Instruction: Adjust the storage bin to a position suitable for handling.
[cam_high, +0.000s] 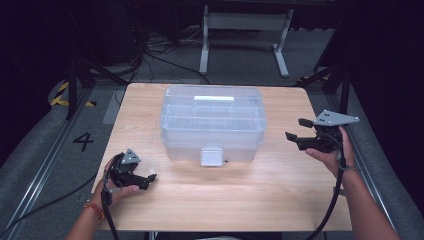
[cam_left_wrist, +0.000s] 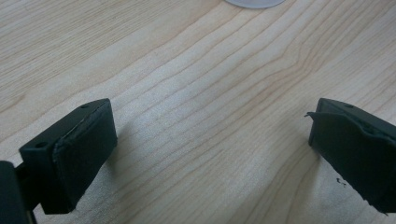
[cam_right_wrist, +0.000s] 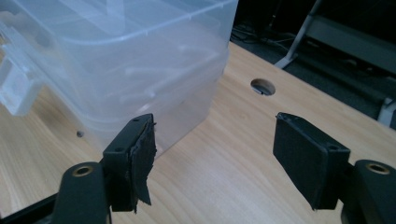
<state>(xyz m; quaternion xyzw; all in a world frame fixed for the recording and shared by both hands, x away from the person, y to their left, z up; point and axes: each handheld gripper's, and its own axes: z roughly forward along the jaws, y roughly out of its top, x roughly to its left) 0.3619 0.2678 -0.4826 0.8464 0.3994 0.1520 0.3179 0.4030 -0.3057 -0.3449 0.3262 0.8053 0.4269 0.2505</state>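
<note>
A clear plastic storage box (cam_high: 212, 122) stands on the wooden table (cam_high: 280, 200), set toward the far edge and roughly midway between the left and right edges. Its lid is on, with a white handle strip along the top, and a white latch (cam_high: 211, 156) hangs at the middle of its near wall. Through the translucent walls the high view shows faint lines like inner dividers; whether anything lies in the box cannot be told.

The left gripper (cam_high: 145, 179) rests low near the near-left corner of the table, held in the person's left hand (cam_high: 117, 187), well apart from the box. Its jaws stand wide apart with nothing between them. The right gripper (cam_high: 297, 131) is held above the right edge of the table in the right hand (cam_high: 327, 155), pointing toward the box's right end and clear of it. Its jaws stand apart, with bare air between them.

The left gripper view shows bare wood grain between the left gripper's (cam_left_wrist: 212, 140) two black pads, and a sliver of the box's base at the top edge. The right gripper view shows the box's (cam_right_wrist: 116, 60) corner close behind the right gripper (cam_right_wrist: 215, 149), the latch at the far left, a round hole (cam_right_wrist: 262, 86) in the tabletop, and a frayed pad on one finger (cam_right_wrist: 140, 158).
</note>
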